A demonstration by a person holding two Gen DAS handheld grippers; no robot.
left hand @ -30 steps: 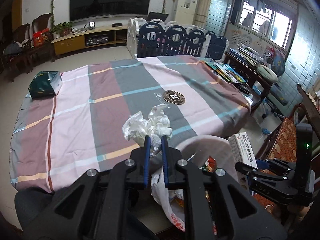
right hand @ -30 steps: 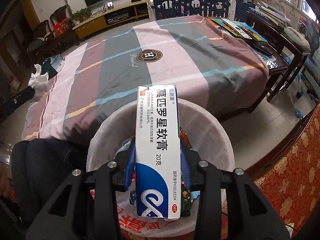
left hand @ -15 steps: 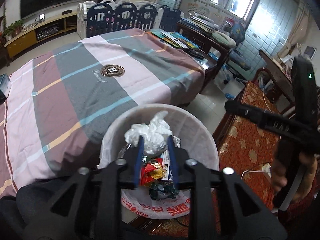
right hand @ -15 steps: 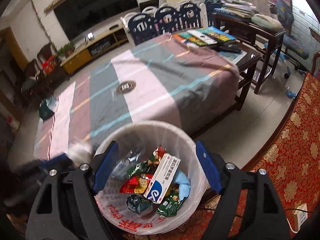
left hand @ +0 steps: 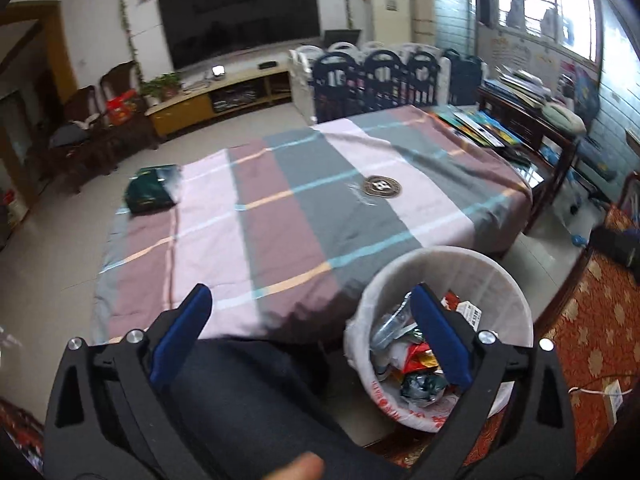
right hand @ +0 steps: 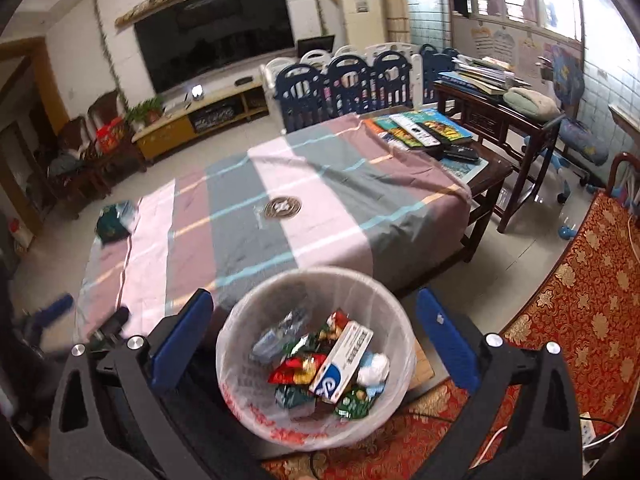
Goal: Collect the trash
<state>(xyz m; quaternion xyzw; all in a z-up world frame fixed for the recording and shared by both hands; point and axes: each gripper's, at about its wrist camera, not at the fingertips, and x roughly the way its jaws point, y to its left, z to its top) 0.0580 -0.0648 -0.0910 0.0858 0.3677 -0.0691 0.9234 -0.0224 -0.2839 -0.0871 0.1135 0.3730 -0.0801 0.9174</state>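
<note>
A white lined trash bin point(right hand: 312, 274) stands on the floor by the table's near edge. In it lie a white and blue medicine box point(right hand: 344, 360), a crumpled white tissue wad point(right hand: 374, 368) and several snack wrappers point(right hand: 296, 368). My right gripper point(right hand: 316, 300) hangs above the bin, its jaws opening wide with nothing between them. My left gripper point(left hand: 310, 296) is left of the bin point(left hand: 440, 252), over a person's dark trouser leg point(left hand: 248, 400). Its jaws are also opening and hold nothing. A dark green pack point(left hand: 152, 192) lies at the table's far left corner.
The table wears a striped cloth point(left hand: 280, 208) with a round emblem. Books point(right hand: 420, 128) lie at its far right beside a dark wooden side table point(right hand: 500, 120). Red patterned fabric point(right hand: 580, 300) and a power strip point(right hand: 586, 432) are right of the bin.
Both grippers have opened. The box dropped from the right one and the tissue wad from the left one into the bin. Both have lifted, and the left has swung leftward.
</note>
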